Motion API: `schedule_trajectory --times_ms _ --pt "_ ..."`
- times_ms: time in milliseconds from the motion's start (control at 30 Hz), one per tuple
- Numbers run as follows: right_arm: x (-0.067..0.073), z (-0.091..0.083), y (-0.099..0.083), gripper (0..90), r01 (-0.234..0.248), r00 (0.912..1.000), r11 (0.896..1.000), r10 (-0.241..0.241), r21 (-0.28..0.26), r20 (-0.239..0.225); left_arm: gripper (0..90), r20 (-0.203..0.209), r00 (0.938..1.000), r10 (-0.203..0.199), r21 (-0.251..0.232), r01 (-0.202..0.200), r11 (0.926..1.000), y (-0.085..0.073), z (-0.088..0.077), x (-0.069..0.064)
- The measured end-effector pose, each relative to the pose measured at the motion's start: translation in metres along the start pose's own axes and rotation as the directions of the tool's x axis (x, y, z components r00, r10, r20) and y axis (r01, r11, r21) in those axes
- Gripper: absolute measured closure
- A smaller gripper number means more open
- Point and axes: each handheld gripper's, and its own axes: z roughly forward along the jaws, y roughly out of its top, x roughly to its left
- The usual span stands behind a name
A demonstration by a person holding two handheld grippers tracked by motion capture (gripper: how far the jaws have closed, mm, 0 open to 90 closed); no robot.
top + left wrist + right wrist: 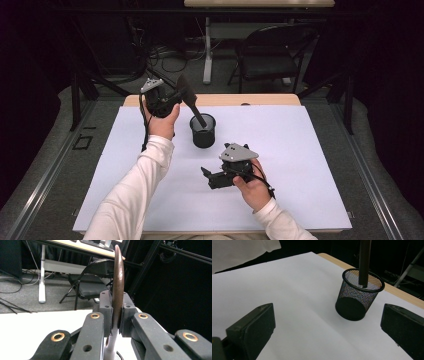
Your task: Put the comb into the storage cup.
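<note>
White table (300, 150) | left claw (172, 97) clamps spatula (192, 102) in mesh cup (203, 131) | right claw (207, 175) apart

A white sheet (300, 150) covers most of a wooden table (260, 99), whose bare edge shows along the 12 o'clock side. Beyond it, at 1 o'clock, a black folding chair (270, 55) stands on grey carpet (385, 165). A second, light-topped desk (259, 3) stands at 12 o'clock on a pale leg (207, 50). Loose cables (165, 54) lie on the floor at 11 o'clock. Dark tape marks (82, 142) sit on the floor at 9 o'clock.
</note>
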Motion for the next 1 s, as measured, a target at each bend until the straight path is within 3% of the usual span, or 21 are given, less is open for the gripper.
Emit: schedule_trajectory --times_ms 467,1000 --pt "0.000 0.001 -0.001 0.0 0.000 1.0000 1.000 0.000 0.003 -0.002 83.9 -0.005 0.9990 -0.044 0.033 0.045 0.9985 -0.016 0.015 0.007" --pt "0.000 0.000 -0.001 0.0 0.001 1.0000 1.000 -0.001 0.005 -0.003 83.8 -0.005 0.9980 -0.062 0.064 0.062 0.9960 -0.032 0.024 0.010"
